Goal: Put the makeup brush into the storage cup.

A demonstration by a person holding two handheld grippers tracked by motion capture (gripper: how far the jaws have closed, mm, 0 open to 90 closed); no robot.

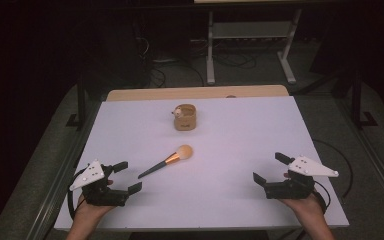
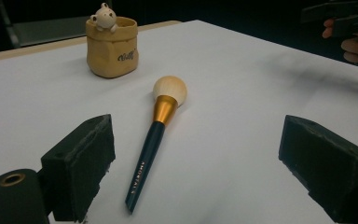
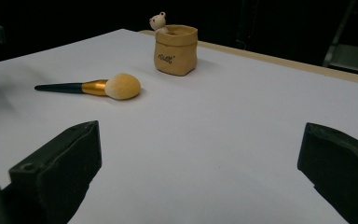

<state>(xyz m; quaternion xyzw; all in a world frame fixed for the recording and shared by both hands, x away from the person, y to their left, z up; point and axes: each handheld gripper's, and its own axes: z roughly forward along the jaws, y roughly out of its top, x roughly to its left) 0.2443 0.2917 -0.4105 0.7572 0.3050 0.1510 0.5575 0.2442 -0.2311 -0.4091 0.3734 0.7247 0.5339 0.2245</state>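
A makeup brush with a dark handle, gold ferrule and pale round head lies flat on the white table, near its middle. Behind it stands a tan bag-shaped pot with a small bear figure on its rim. My left gripper rests at the front left, open, its jaws pointing at the brush handle, which lies just ahead of them. At the front right my right gripper is open with nothing between its jaws. The brush and pot lie well ahead of it.
The white sheet covers a wooden tabletop whose bare strip shows at the back. Beyond it stand a dark floor, cables and a metal frame. Metal rails run along both table sides.
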